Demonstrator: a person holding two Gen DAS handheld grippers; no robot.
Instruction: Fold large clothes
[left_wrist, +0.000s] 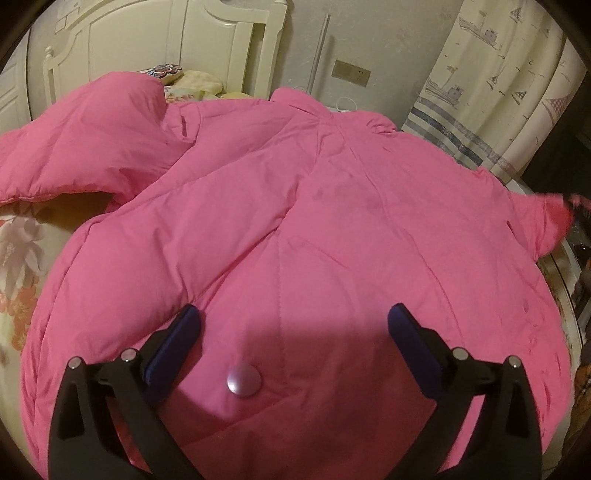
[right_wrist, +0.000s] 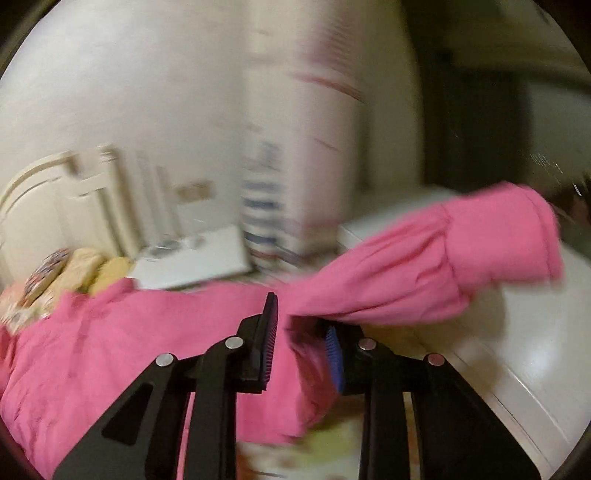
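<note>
Now the right claw is pinching the pink coat's sleeve, which is trailing toward the frame's right; the left claw is hovering spread over the coat's body.

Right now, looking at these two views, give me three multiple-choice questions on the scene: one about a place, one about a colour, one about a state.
1. Where does the round snap button sit?
A. between the left tongs' fingers
B. on the curtain
C. on the headboard

2. What colour is the coat?
A. blue
B. pink
C. white

3. What are the right tongs doing?
A. standing wide open over the bed
B. shut on the coat's sleeve
C. holding a pillow

Answers: 1 A, the button lies on the coat between the open left tongs. 2 B, bright pink all over. 3 B, the sleeve is pinched between them and lifted.
</note>
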